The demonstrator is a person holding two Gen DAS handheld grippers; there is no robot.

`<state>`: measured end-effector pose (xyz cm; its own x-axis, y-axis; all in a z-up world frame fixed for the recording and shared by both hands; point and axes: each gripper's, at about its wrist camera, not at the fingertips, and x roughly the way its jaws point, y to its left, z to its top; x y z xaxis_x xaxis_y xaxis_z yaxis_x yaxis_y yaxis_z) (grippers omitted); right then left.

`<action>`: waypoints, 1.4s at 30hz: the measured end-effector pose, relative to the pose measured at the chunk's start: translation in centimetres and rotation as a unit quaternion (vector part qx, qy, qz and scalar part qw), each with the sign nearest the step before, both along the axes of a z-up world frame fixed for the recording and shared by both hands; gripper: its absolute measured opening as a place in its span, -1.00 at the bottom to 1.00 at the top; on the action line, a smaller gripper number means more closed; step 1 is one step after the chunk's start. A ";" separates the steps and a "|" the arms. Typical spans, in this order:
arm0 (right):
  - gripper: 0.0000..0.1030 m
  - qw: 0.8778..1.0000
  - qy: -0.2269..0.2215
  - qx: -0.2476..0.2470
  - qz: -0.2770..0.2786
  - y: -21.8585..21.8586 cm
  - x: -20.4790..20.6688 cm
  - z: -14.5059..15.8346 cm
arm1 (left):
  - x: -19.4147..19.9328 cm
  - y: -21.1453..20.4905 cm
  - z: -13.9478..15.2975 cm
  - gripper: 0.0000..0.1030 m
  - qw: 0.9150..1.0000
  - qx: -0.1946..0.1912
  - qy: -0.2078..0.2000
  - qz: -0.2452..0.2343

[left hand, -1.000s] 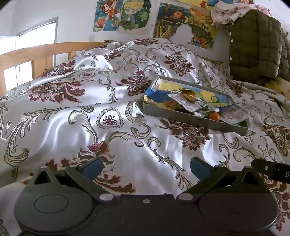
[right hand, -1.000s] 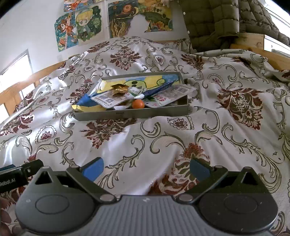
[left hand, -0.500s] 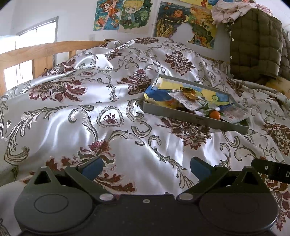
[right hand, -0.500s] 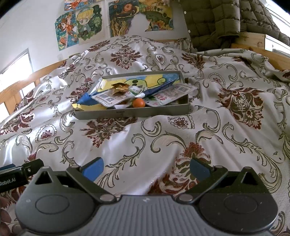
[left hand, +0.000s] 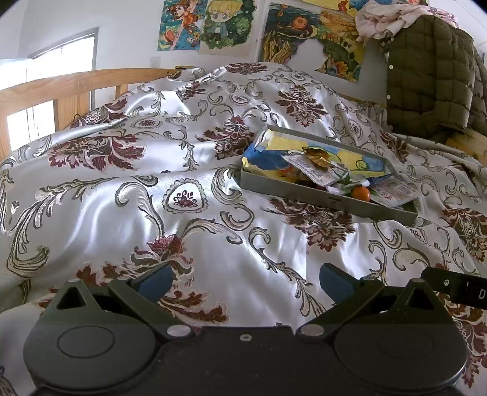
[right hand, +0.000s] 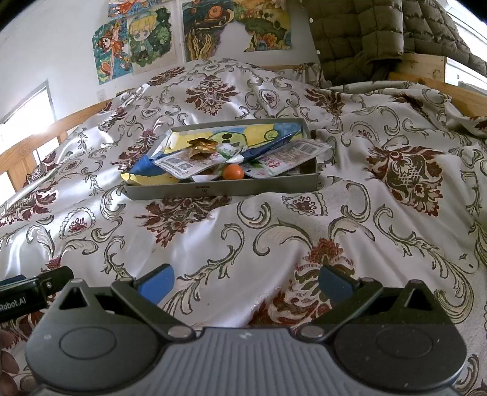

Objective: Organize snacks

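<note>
Two handheld grippers hover low over a bed, side by side, both pointing toward one shallow grey tray point(right hand: 261, 187) of snacks. The left gripper point(left hand: 243, 281) has its two blue-padded fingers spread wide apart with nothing between them. The right gripper point(right hand: 245, 281) is likewise spread wide and holds nothing. Each gripper's edge shows at the margin of the other's view.

The tray lies further up the bed, well apart from both grippers, straight ahead of the right one and ahead and to the right of the left one. Inside it, the snacks are piled and overlap, so an exact count is uncertain. Visible are one large yellow and blue bag point(right hand: 243, 137) lying flat along the back, one small round orange ball point(right hand: 233, 172) near the front wall, one crinkled gold wrapper point(right hand: 202, 146) on top of the pile, and at least two flat white sachets with printed labels: one white sachet at left point(right hand: 182, 166) and one white sachet at right point(right hand: 289, 153). Smaller pieces underneath are too hidden to identify.

The surface is a glossy white bedspread point(right hand: 274, 231), rumpled, patterned with dark red flowers and grey-green scrolls. A wooden bed rail point(left hand: 76, 88) runs along the left side. One olive quilted jacket point(left hand: 429, 73) hangs at the back right. Colourful cartoon posters point(left hand: 207, 24) are stuck to the white wall, and a bright window point(left hand: 57, 61) is at the left.
</note>
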<state>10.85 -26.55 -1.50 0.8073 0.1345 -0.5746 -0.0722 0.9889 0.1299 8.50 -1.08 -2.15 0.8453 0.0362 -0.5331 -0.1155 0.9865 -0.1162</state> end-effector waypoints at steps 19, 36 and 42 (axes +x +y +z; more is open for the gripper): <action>1.00 1.000 0.000 0.000 0.000 0.0 0.0 0.0 | -0.3 0.2 0.0 0.99 1.000 -0.015 -0.006 0.015; 1.00 1.000 0.001 0.000 0.000 0.0 0.1 0.0 | -0.2 0.3 -0.1 0.99 1.000 -0.011 0.007 0.023; 1.00 1.000 0.001 0.000 0.000 0.0 0.1 0.0 | -0.3 0.1 -0.1 0.99 1.000 -0.007 0.003 0.018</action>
